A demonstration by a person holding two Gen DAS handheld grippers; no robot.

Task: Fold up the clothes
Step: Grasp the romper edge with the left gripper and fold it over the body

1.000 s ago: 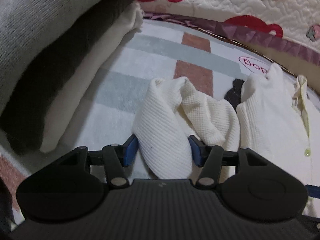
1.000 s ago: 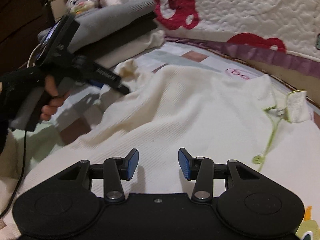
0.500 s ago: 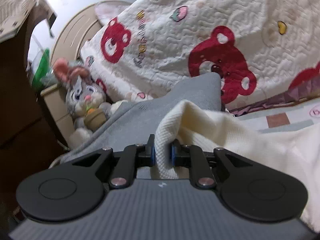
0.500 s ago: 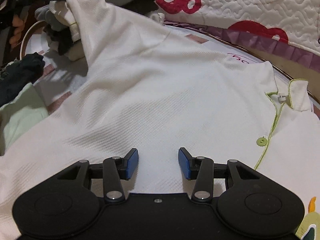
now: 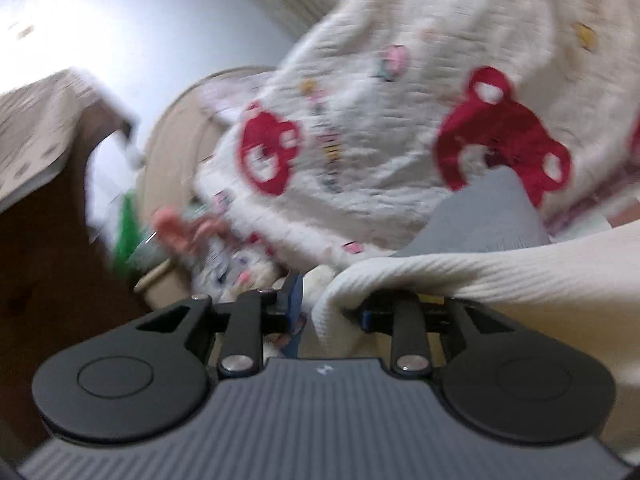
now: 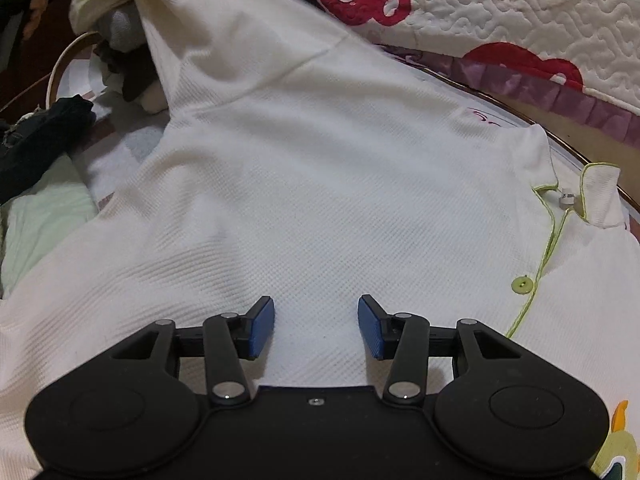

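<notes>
A cream waffle-knit shirt (image 6: 320, 168) with green piping and a green button (image 6: 521, 284) lies spread on the bed in the right wrist view. Its sleeve (image 6: 168, 12) is lifted up at the far left. My right gripper (image 6: 316, 326) is open and empty, just above the shirt body. In the blurred left wrist view my left gripper (image 5: 328, 312) has its jaws apart, with the sleeve end (image 5: 460, 280) draped over the right finger (image 5: 370, 314); the left finger (image 5: 294, 300) is bare.
A quilt with red bears (image 5: 400, 140) is piled behind. A grey folded garment (image 5: 488, 220) lies past the sleeve. A wooden cabinet (image 5: 48, 240) stands left. Dark clothes (image 6: 40, 140) and a pale green garment (image 6: 44, 216) lie at the shirt's left.
My left gripper closed on the sleeve and lifted it up and left; now its jaws have opened and the view blurs. The shirt spread out flatter. My right gripper stayed still and open.
</notes>
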